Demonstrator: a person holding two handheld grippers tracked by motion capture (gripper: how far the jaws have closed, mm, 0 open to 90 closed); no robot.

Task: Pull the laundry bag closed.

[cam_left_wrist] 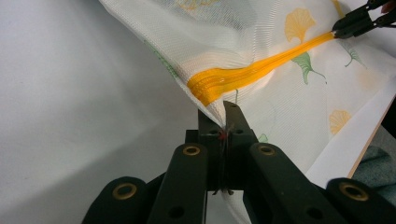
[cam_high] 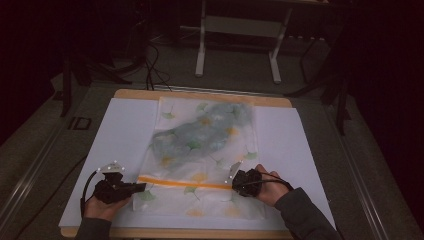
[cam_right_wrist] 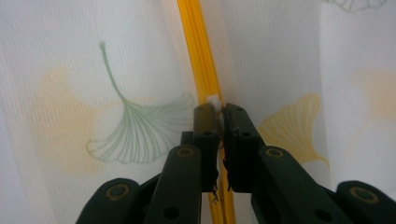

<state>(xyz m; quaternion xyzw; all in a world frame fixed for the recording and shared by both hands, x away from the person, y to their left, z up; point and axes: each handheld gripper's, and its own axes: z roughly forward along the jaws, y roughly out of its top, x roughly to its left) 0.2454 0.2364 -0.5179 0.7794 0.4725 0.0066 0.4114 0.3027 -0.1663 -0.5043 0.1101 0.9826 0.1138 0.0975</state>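
A white mesh zip bag [cam_high: 200, 150] printed with ginkgo leaves lies flat on the white-covered table [cam_high: 120, 130], its orange zipper [cam_high: 185, 183] running along the near edge. The left gripper [cam_high: 141, 187], jaws clamped, pinches the bag's left edge at the zipper's end. The right gripper [cam_high: 234, 183], jaws closed, grips the zipper's white pull [cam_right_wrist: 213, 99]. The zipping step seems underway; next, the right hand [cam_high: 272, 187] likely must slide along the zipper while the left hand [cam_high: 102, 206], low near the table's front-left corner, anchors the fabric.

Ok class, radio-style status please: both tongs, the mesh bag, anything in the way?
Left tongs shut on mesh bag corner. Right tongs shut on orange zipper pull. Bag flat on white sheet. Nothing in the way.
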